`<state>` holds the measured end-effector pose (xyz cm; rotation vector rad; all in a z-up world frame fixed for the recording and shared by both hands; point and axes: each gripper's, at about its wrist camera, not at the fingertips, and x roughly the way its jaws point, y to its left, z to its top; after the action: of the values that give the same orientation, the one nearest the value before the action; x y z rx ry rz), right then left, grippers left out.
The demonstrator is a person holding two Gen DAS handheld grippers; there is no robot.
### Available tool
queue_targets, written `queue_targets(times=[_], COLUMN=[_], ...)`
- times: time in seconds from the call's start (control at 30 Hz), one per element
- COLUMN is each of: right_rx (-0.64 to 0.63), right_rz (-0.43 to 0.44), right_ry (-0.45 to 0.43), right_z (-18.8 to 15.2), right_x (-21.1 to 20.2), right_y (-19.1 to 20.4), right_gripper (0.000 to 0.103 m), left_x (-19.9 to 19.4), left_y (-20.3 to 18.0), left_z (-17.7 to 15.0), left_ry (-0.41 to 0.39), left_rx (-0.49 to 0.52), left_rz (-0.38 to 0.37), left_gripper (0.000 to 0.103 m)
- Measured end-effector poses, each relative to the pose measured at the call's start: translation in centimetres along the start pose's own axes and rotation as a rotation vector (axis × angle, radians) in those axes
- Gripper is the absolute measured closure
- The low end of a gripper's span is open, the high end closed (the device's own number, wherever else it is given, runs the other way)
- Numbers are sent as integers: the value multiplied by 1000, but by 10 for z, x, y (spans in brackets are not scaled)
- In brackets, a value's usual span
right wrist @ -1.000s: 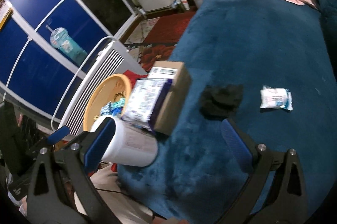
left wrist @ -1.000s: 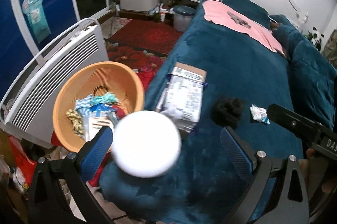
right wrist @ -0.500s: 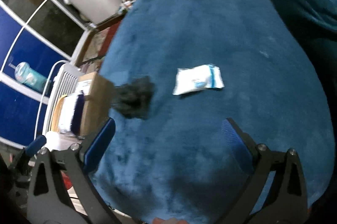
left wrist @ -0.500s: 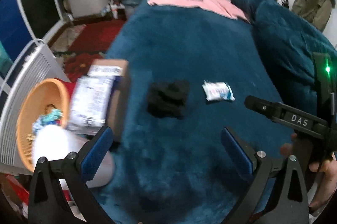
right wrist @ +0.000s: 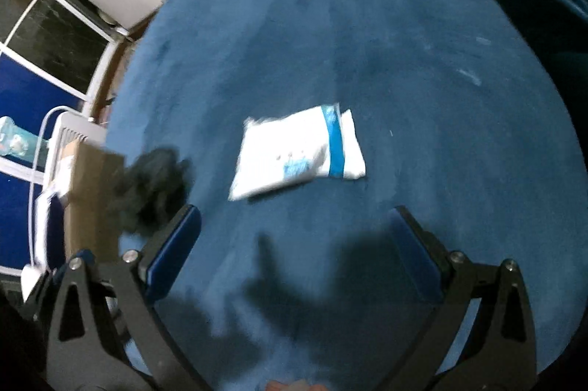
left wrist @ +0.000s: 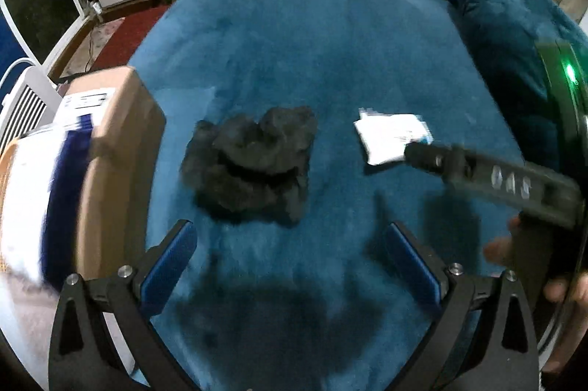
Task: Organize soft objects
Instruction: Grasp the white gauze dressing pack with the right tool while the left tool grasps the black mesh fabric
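Both pairs of blue-padded fingers (left wrist: 167, 268) gape wide, empty. Since a second ago the left gripper (left wrist: 290, 266) has swung off the orange basket to hang over the black fuzzy cloth (left wrist: 253, 161); the right gripper (right wrist: 294, 255) has closed on the white-and-blue packet (right wrist: 297, 154). Both lie apart on the teal bed (left wrist: 330, 34). A cardboard box (left wrist: 110, 170) sits just left of the cloth, with a white radiator (left wrist: 22, 104) beyond it.
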<state>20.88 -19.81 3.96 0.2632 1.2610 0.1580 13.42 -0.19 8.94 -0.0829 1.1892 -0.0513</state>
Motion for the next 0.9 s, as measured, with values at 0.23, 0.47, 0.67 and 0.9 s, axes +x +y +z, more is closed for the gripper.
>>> queue_targets(times=[0.23,0.47,0.67,0.9], right_rx=[75,31,-31,-43], right_rz=[-41,-98,-112,-41], right_ry=[1,77,34,10], right_z=[39,43,23,-17], right_x=[35,74,53,21], right_y=[1,9,8,2], right_gripper=[1,2,29,31], left_x=[38,79,75,53], left_y=[20,30,46,49], left_z=[21,39,35,11], left_ry=[28,106,89,66], left_rx=[-72,-119,-146,-143], left_rz=[30,-48,8,-41], left_gripper=[1,4,57,75])
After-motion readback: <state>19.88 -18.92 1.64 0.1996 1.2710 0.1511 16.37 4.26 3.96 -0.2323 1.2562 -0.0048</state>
